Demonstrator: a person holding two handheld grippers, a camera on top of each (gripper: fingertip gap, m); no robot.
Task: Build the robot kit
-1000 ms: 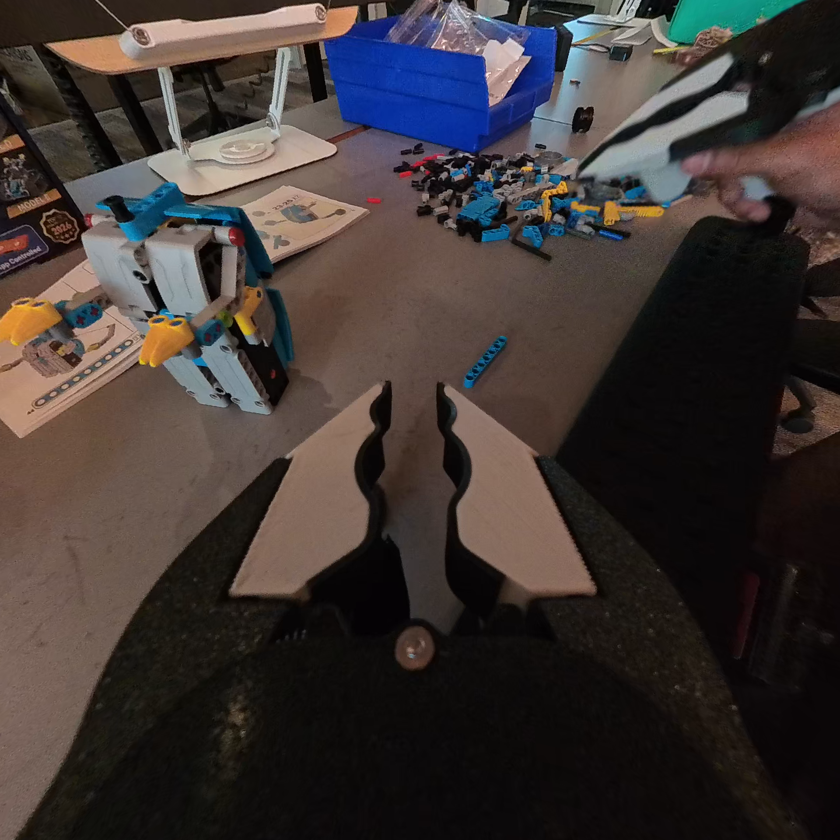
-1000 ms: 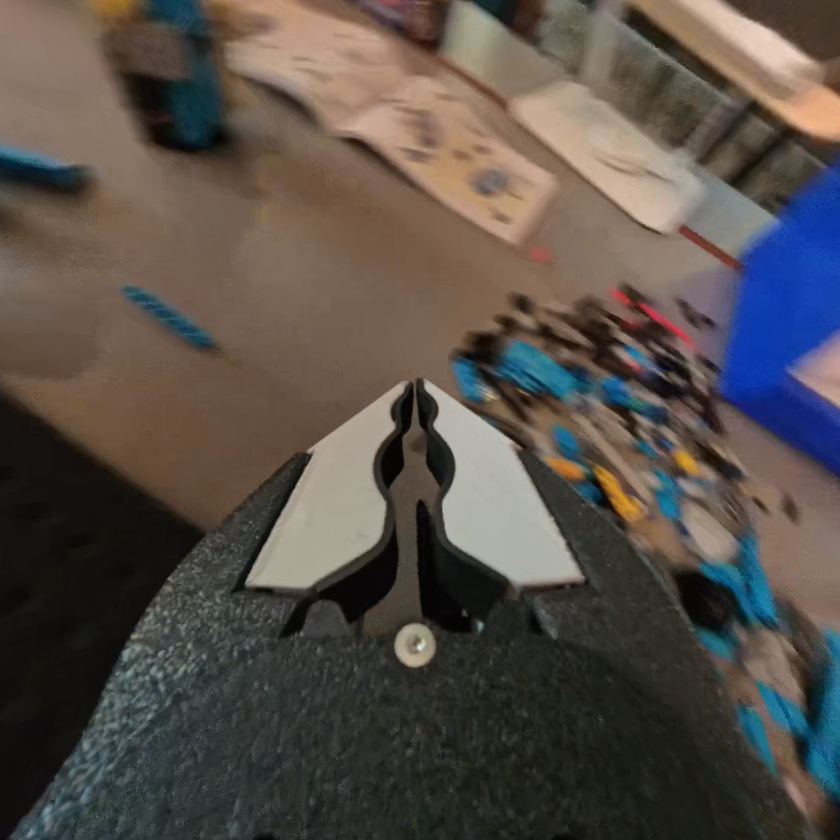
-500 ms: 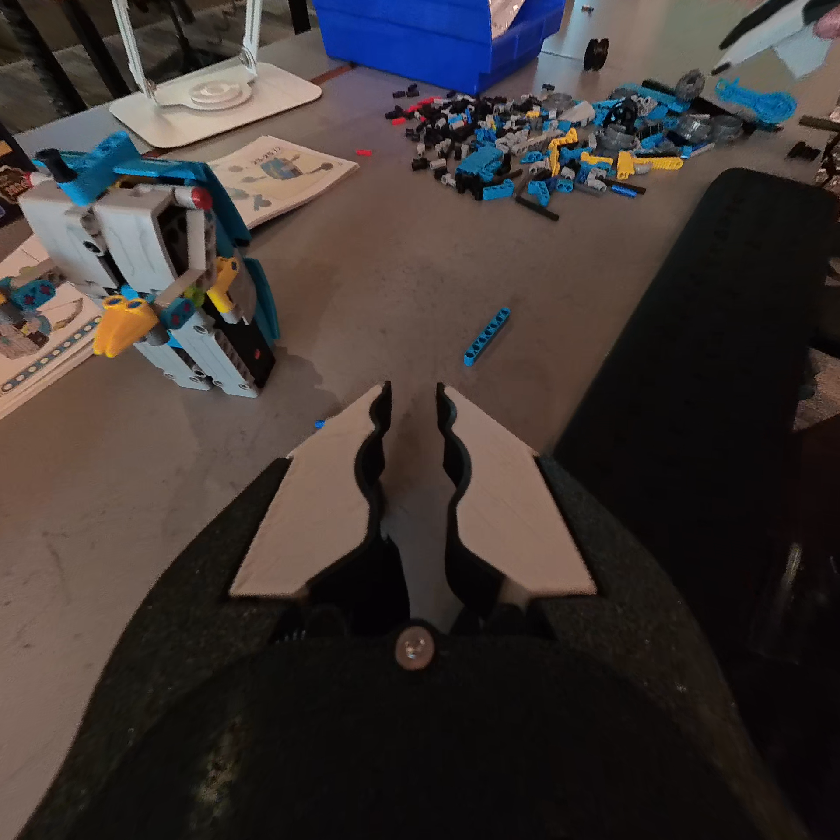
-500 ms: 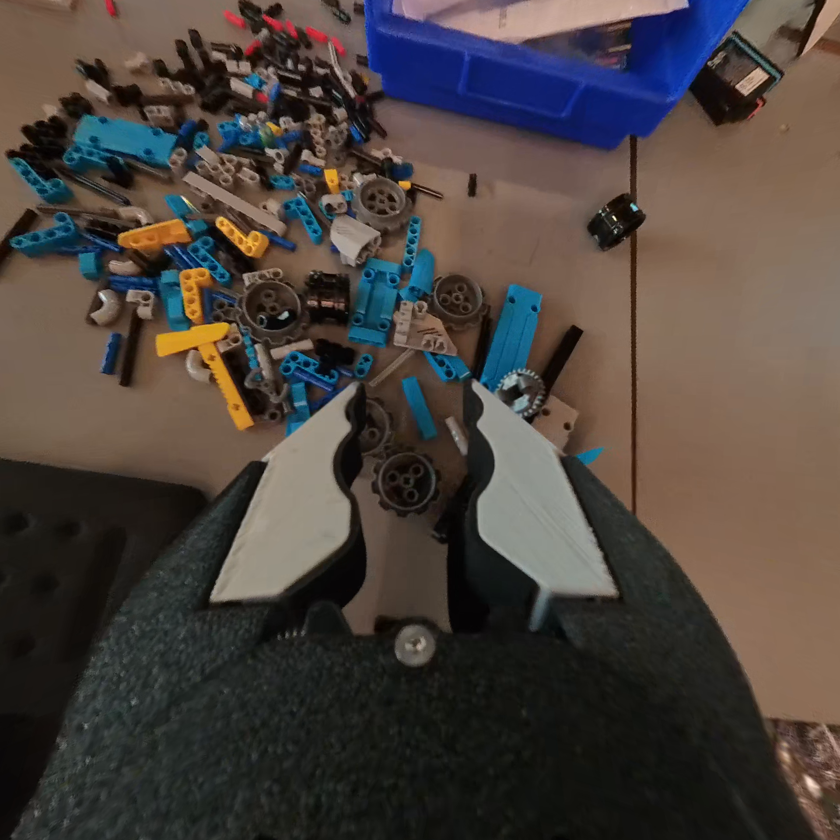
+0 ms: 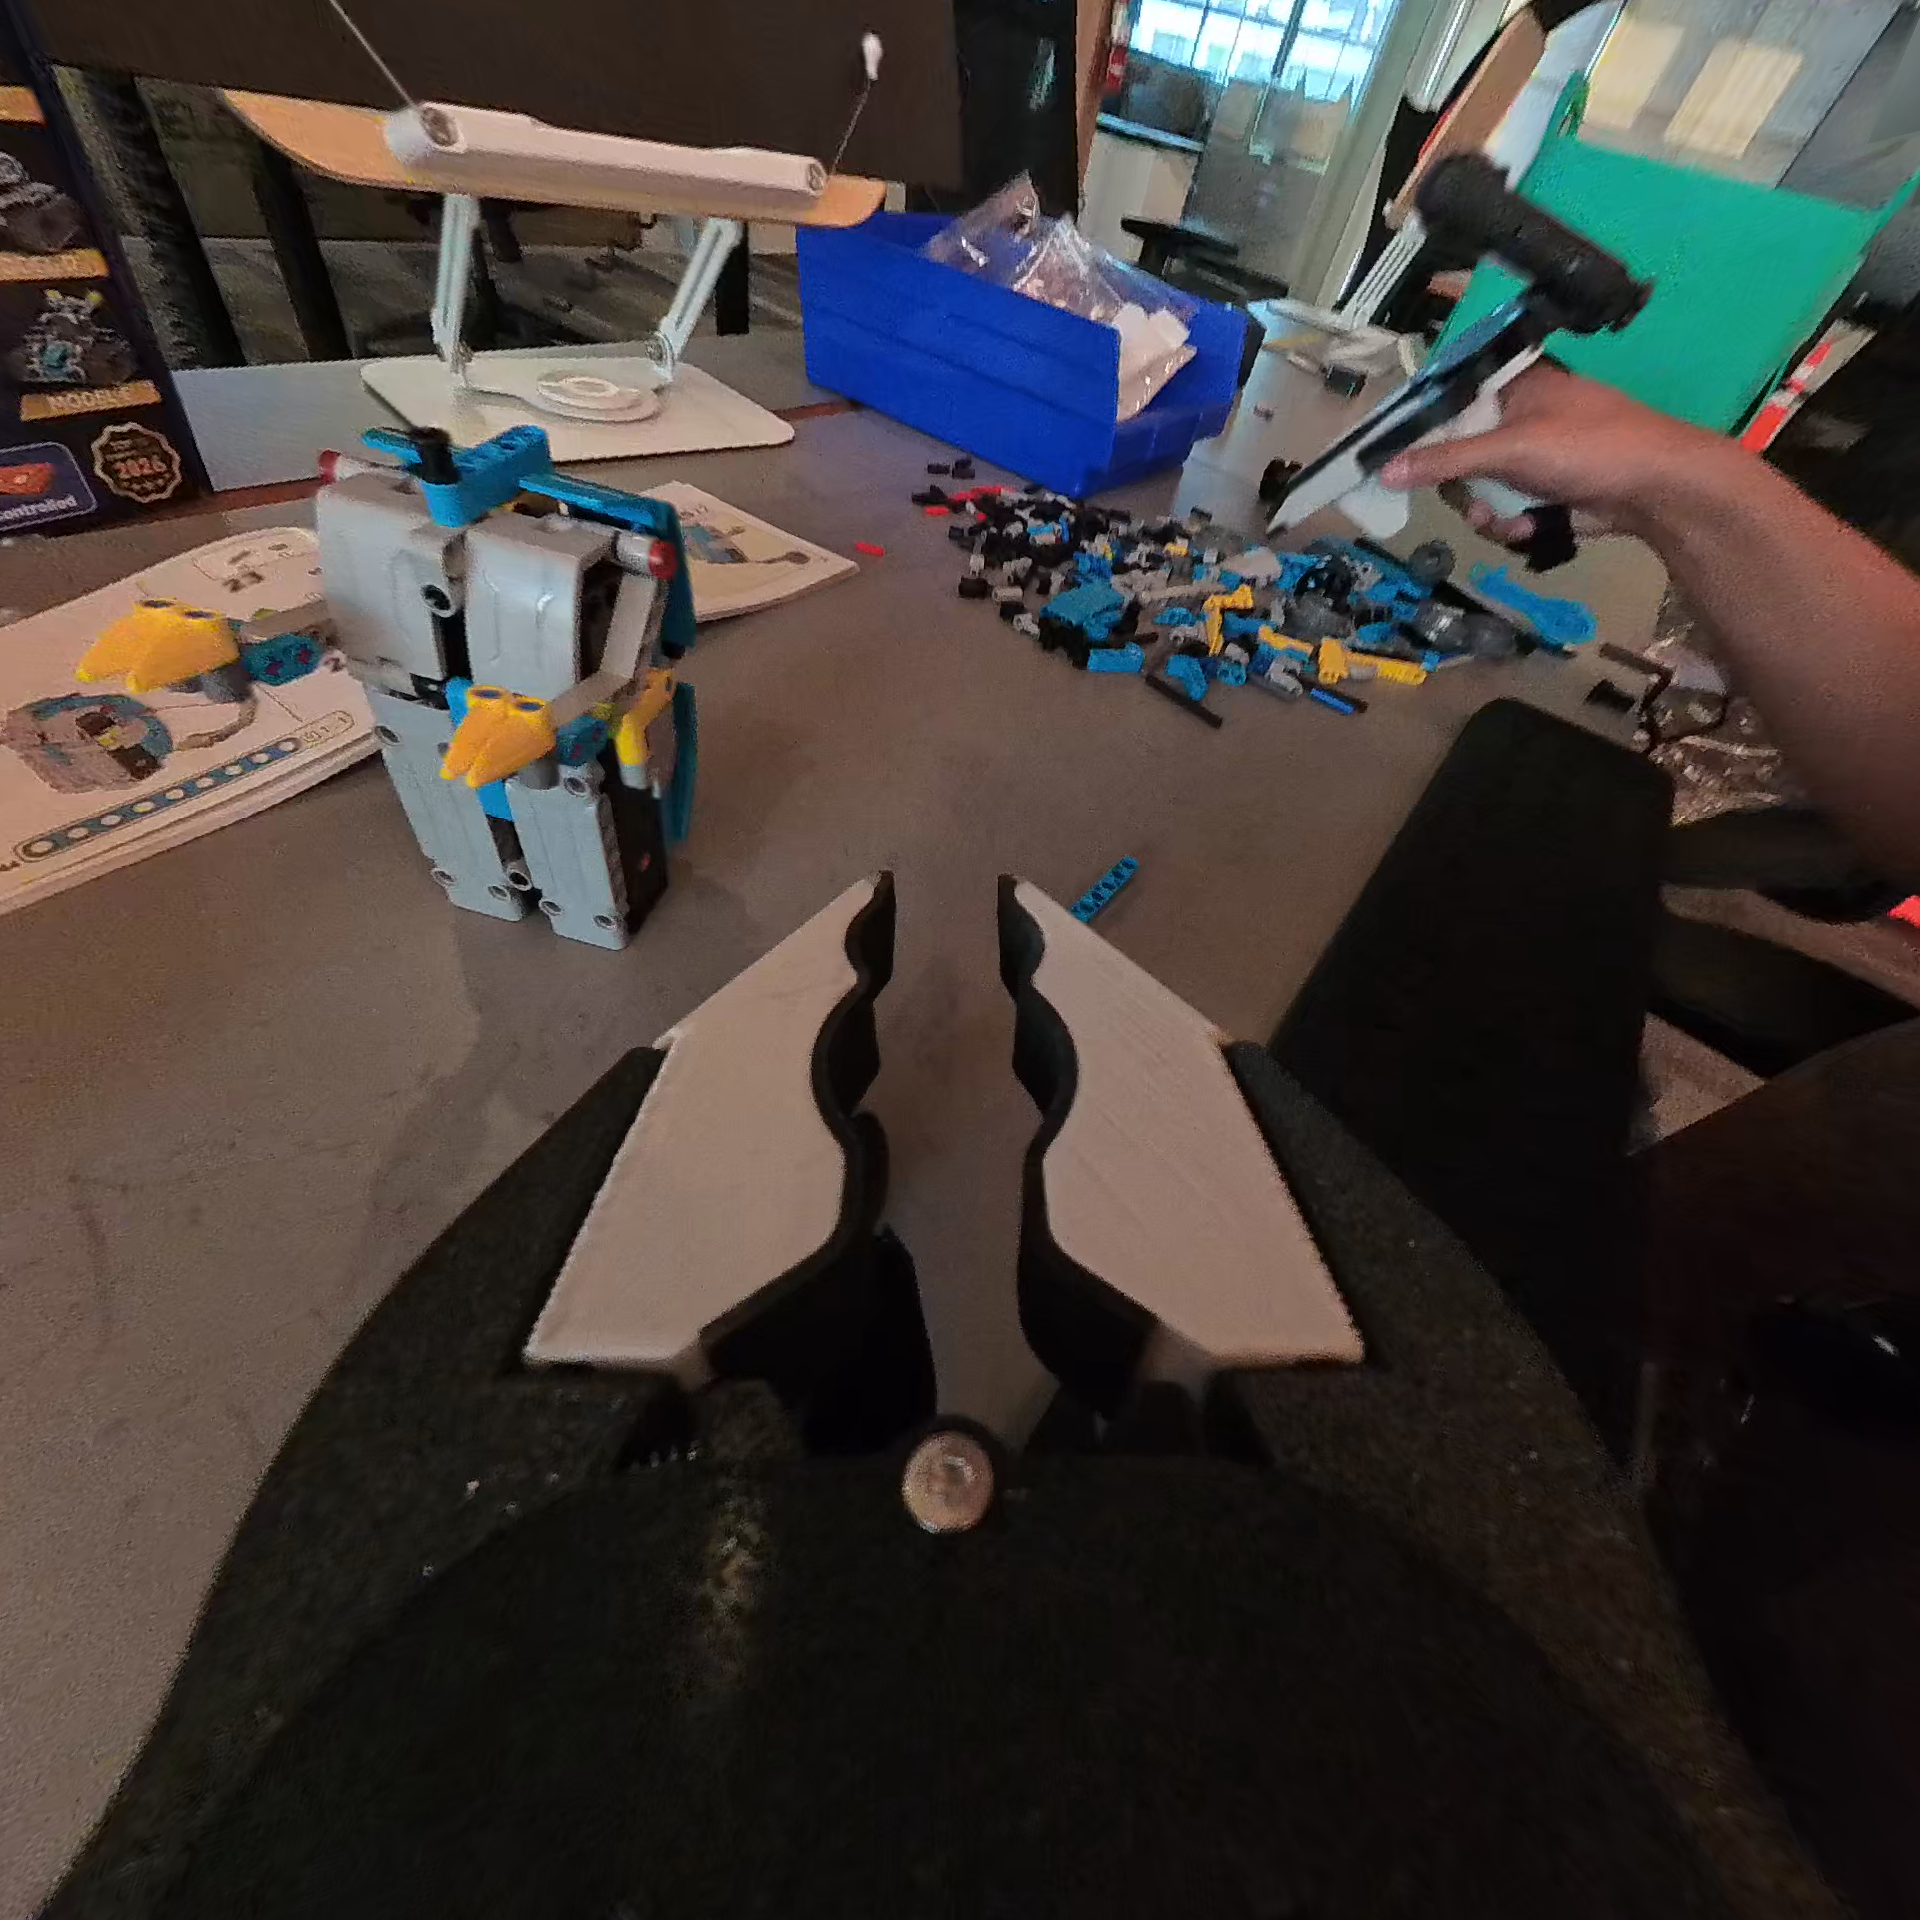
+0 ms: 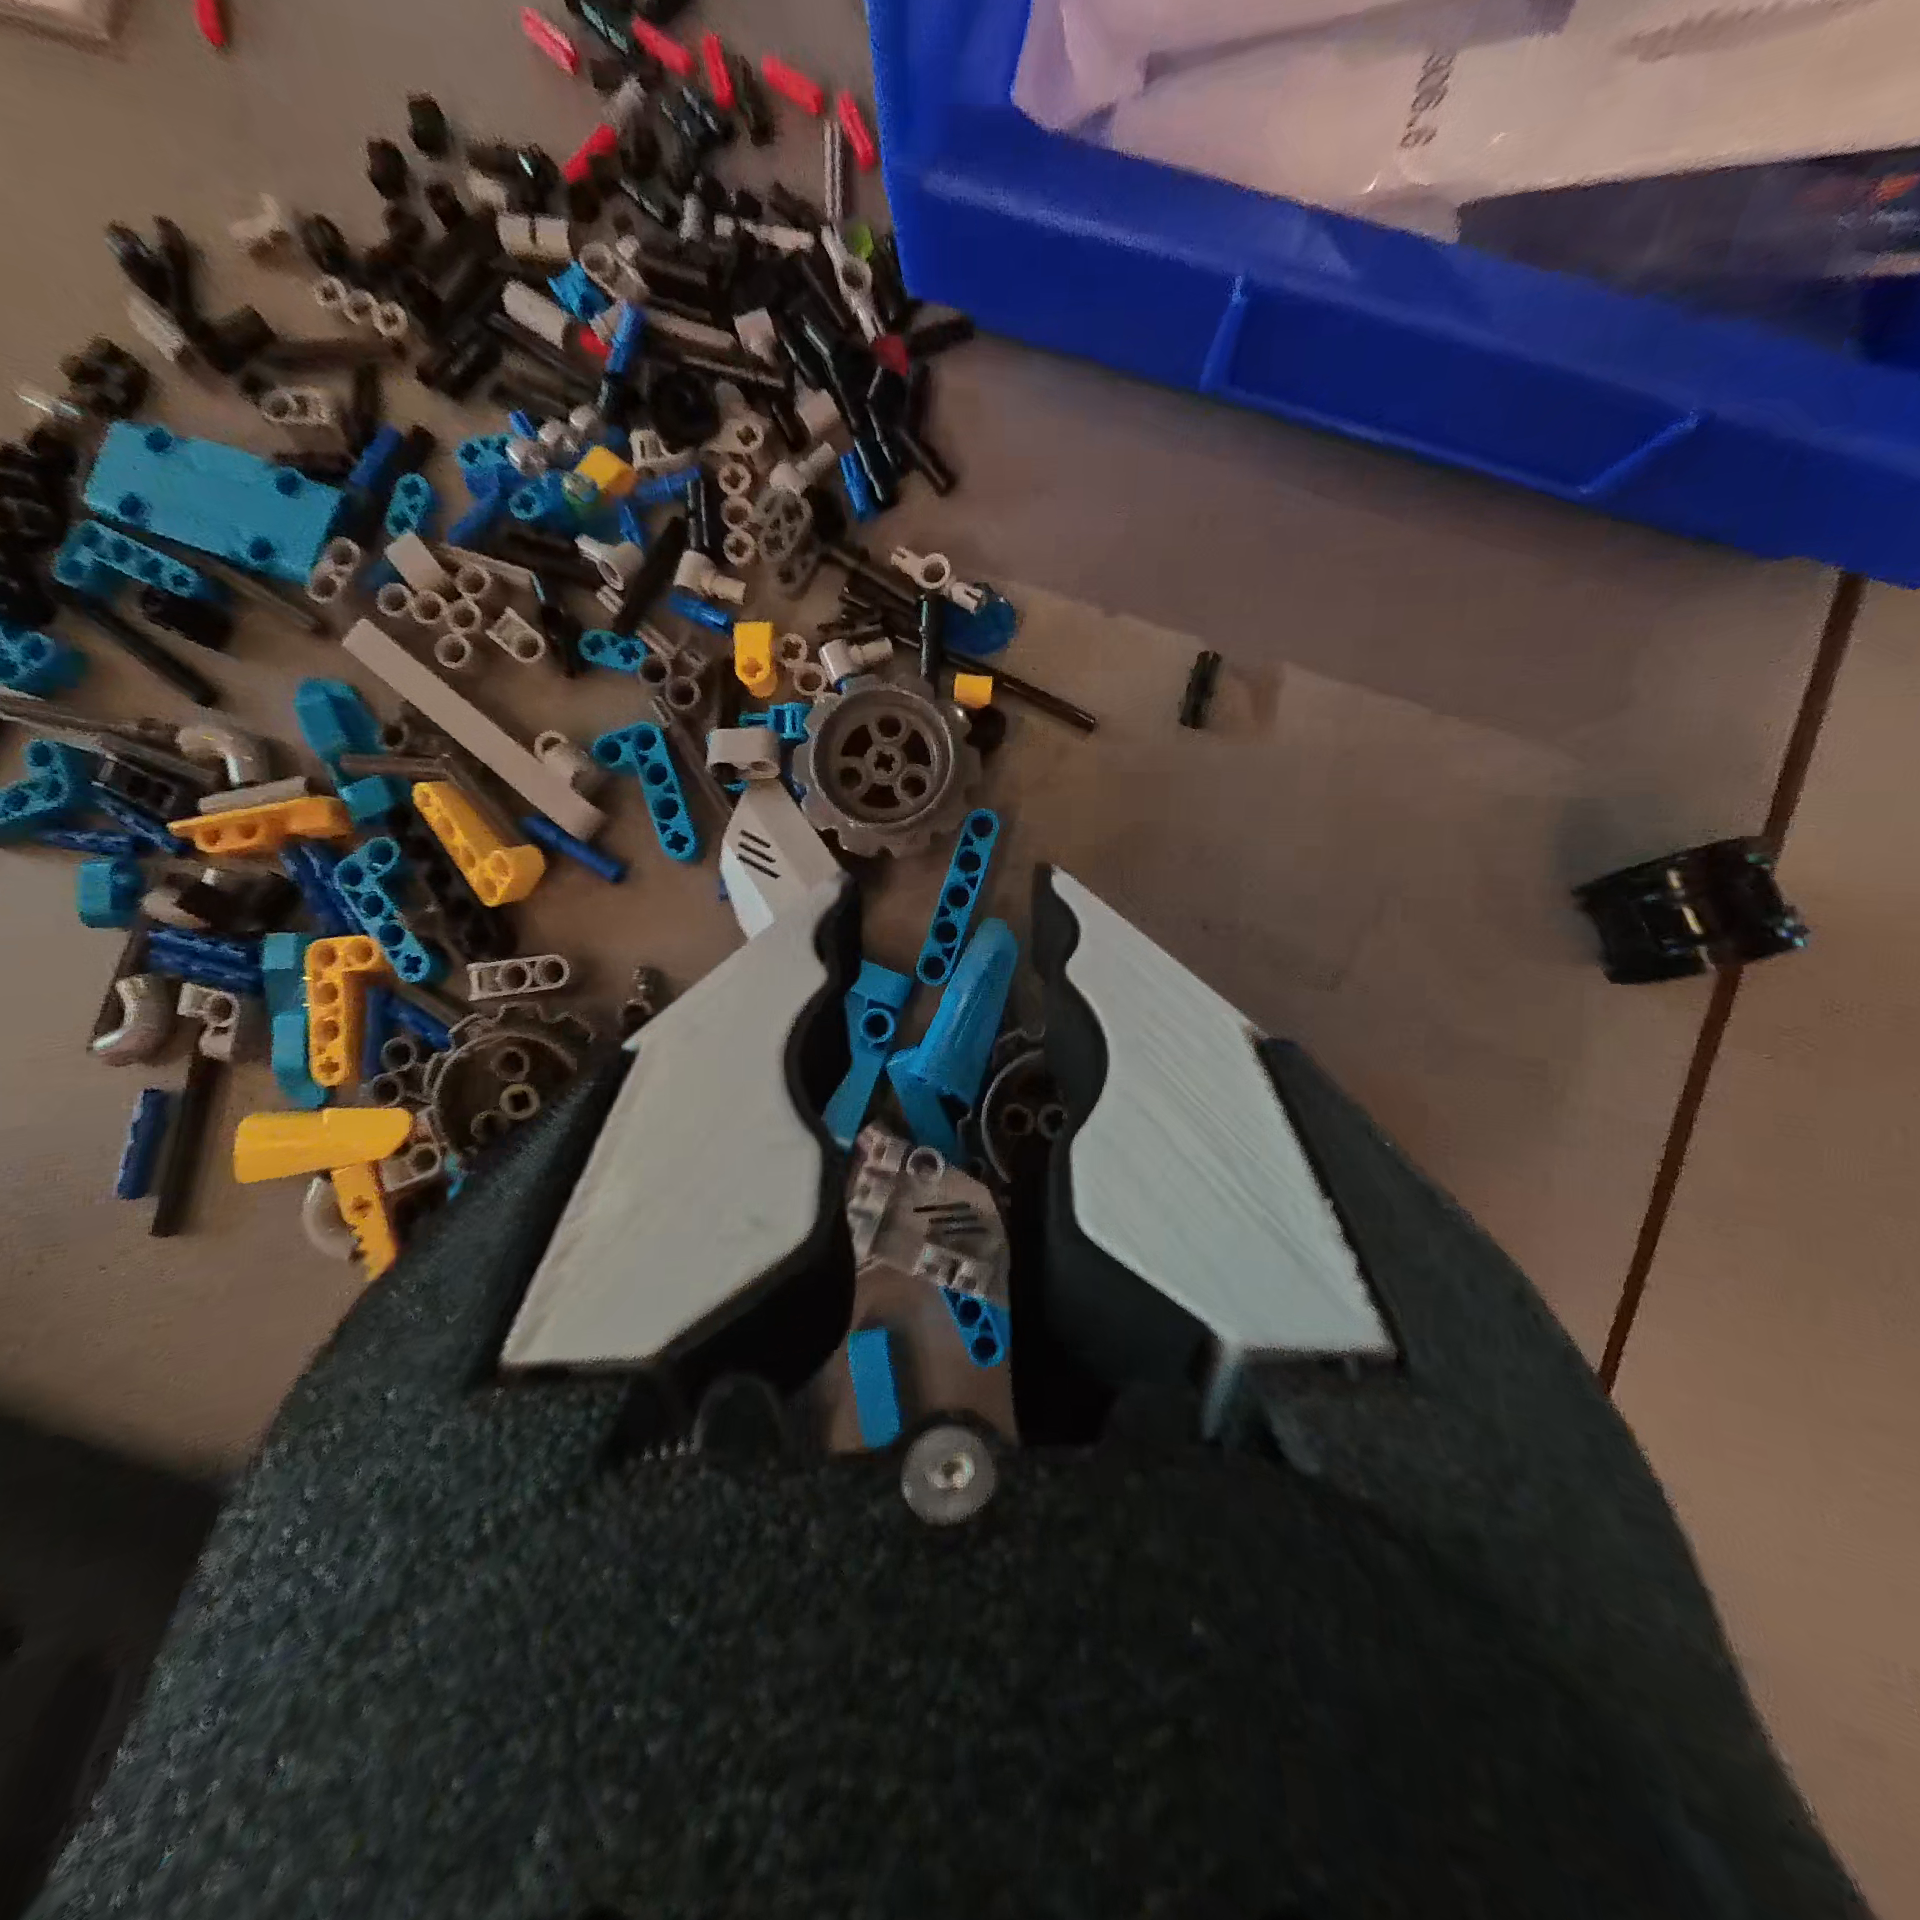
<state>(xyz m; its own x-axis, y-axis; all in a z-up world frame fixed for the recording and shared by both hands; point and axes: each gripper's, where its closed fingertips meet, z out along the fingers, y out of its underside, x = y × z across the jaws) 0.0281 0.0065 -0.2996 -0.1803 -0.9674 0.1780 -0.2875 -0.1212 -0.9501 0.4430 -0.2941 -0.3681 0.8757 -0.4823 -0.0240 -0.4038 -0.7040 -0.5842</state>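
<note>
Left gripper (image 5: 945,883): jaws apart, empty, above bare grey table (image 5: 260,1091), nearest a small blue beam (image 5: 1103,886) just beyond its right tip; built grey/blue/yellow brick robot model (image 5: 520,675) stands to the left, partly on instruction sheets (image 5: 125,727). Right gripper (image 6: 940,894): jaws apart, nothing clamped, low over near edge of loose brick-parts pile (image 6: 468,623), w/ blue beams (image 6: 961,899), a blue panel pc (image 6: 961,1023) & grey connector (image 6: 925,1210) between the fingers; grey gear wheel (image 6: 883,774) just beyond tips. Blue bin (image 6: 1403,343) w/ plastic bags at table's far side, black tyre (image 6: 1688,925) apart to the right.
</note>
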